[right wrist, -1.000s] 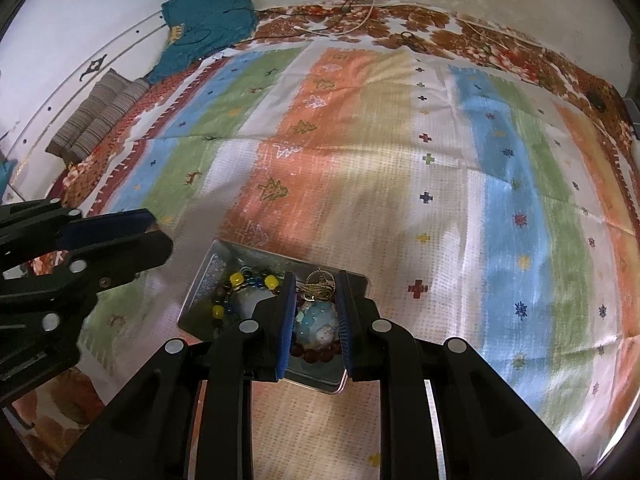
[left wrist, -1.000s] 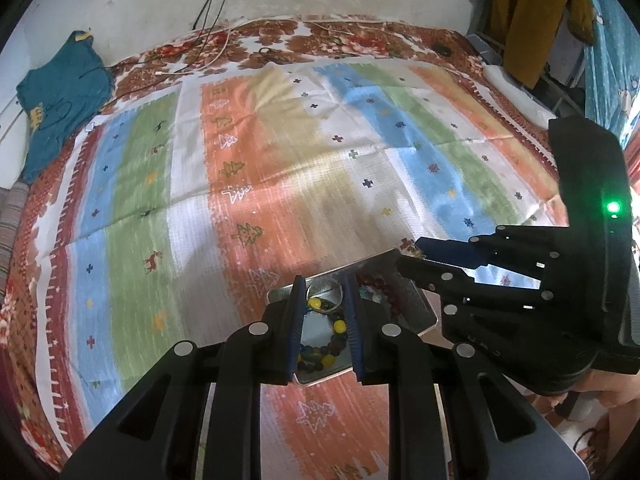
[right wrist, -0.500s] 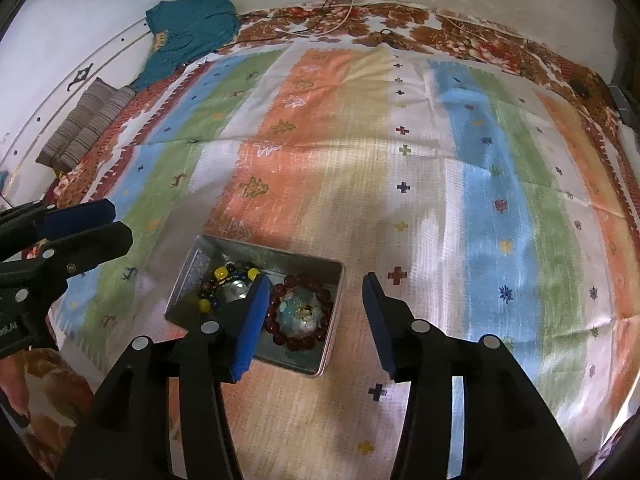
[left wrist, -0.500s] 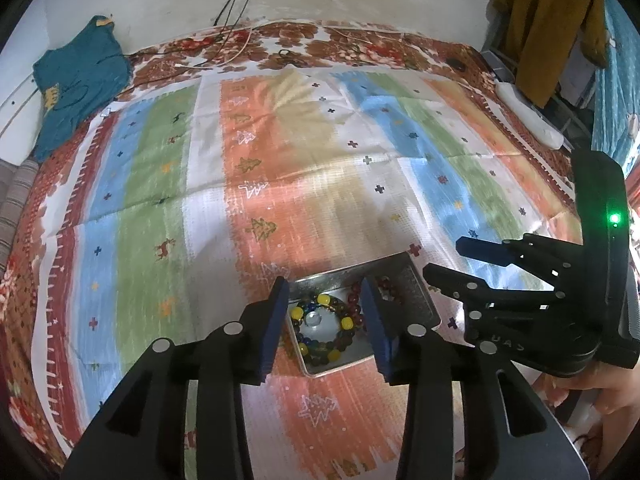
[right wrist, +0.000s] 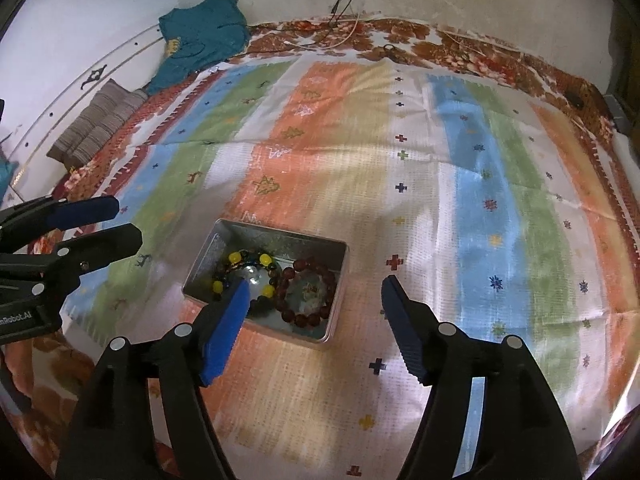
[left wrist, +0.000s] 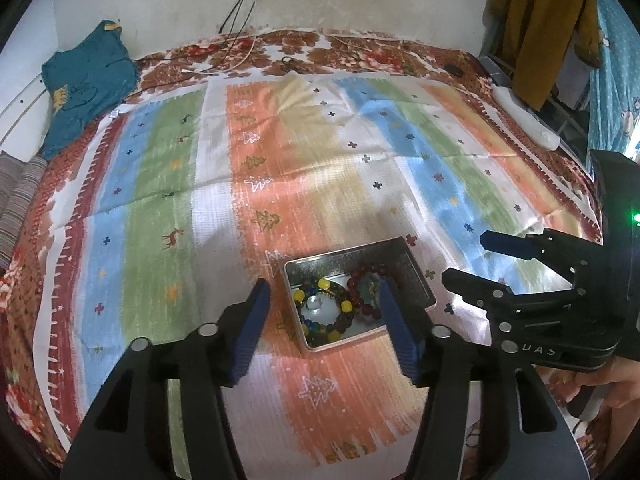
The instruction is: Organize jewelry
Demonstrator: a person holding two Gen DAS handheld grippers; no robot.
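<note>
Two grippers, both spread wide and empty. Left gripper (left wrist: 324,312), seen from its own camera: blue pads well apart, framing the metal tin (left wrist: 416,276) dead ahead and just beyond the fingertips, right pad overlapping the tin's right half in the picture. Right gripper (right wrist: 314,304), from its own camera: jaws equally wide, left pad crossing the tin's (right wrist: 338,280) near left corner, right pad out over bare striped bedspread (right wrist: 460,184). Neither pad visibly touching anything.

Inside the tin, side by side along its long axis: multicoloured bead bracelet (left wrist: 322,310) with yellow beads, coiled round a clear glassy piece, on the left; dark red bead bracelet (left wrist: 370,286) on the right, ringing a small greenish item too blurred to name. Same order in the right view, yellow-beaded bracelet (right wrist: 244,274) left, red bracelet (right wrist: 306,298) right. Tin lying crosswise to both grippers, slightly skewed on the bedspread.

Deciding relation: each bracelet sitting nearly straight ahead of the gripper on its own side, yellow-beaded one nearer the left, red one nearer the right. Both apparently already stowed, so probably near the end of the task. Nothing else of jewellery visible on the cloth. Farther out: teal garment (left wrist: 84,80) by the wall, cables trailing down behind it.
</note>
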